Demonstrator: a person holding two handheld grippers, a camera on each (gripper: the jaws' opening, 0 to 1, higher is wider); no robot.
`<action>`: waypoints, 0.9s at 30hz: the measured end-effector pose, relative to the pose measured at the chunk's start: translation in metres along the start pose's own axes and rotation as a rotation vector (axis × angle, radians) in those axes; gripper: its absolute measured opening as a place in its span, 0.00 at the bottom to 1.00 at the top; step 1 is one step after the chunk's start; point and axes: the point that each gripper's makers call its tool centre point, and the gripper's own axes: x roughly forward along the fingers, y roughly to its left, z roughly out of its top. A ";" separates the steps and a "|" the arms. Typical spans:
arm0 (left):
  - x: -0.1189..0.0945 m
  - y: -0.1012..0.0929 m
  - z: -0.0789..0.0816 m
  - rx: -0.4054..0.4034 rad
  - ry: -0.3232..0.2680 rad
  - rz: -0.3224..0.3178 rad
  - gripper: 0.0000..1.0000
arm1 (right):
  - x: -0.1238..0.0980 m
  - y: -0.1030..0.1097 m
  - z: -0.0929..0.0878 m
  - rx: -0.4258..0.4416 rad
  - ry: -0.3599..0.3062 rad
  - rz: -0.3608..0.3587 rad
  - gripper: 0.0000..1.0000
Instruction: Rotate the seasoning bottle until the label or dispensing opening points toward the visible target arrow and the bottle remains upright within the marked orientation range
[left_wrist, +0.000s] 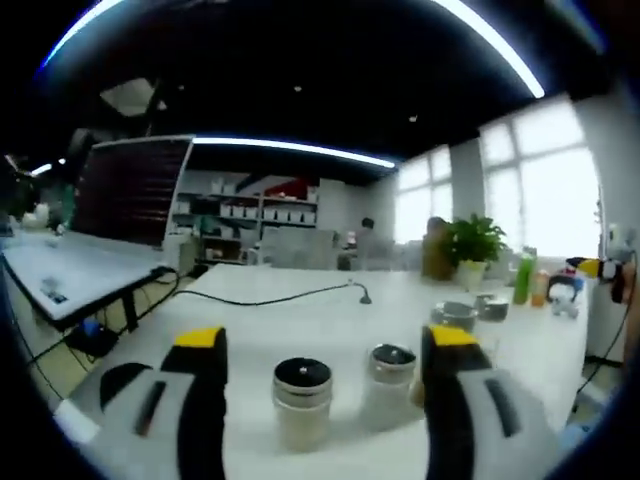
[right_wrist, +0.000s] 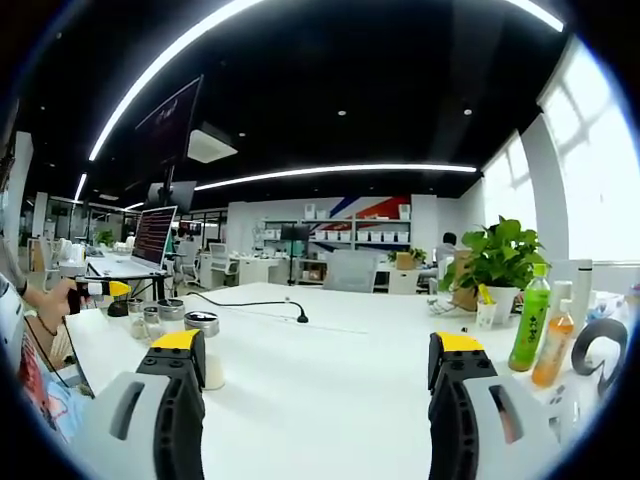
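In the left gripper view, two seasoning bottles stand upright on the white table (left_wrist: 300, 320). One with a silver and black cap (left_wrist: 302, 398) is a little left of the middle. A clear one (left_wrist: 390, 378) is to its right. My left gripper (left_wrist: 325, 342) is open, and its yellow-tipped jaws stand either side of both bottles without touching them. In the right gripper view, my right gripper (right_wrist: 317, 348) is open with nothing between its jaws. A silver-capped bottle (right_wrist: 205, 345) stands just beyond its left jaw. A hand holds the left gripper (right_wrist: 100, 290) at far left beside small bottles (right_wrist: 152, 318).
Two small jars (left_wrist: 458, 315) stand farther back on the right. A black cable (left_wrist: 270, 298) crosses the table. A potted plant (right_wrist: 495, 262), a green bottle (right_wrist: 530, 318) and an orange bottle (right_wrist: 556, 348) stand at the right side. A laptop (right_wrist: 152, 235) sits at the back left.
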 end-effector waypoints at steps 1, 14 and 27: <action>0.002 0.004 -0.004 0.014 0.012 0.035 0.82 | 0.000 0.001 0.001 -0.001 -0.002 0.002 0.96; 0.006 0.028 -0.035 0.023 -0.027 0.178 0.77 | 0.001 0.001 0.000 0.017 -0.001 -0.001 0.95; 0.015 0.026 -0.046 0.058 -0.038 0.159 0.67 | 0.001 0.004 0.004 0.000 -0.008 0.009 0.95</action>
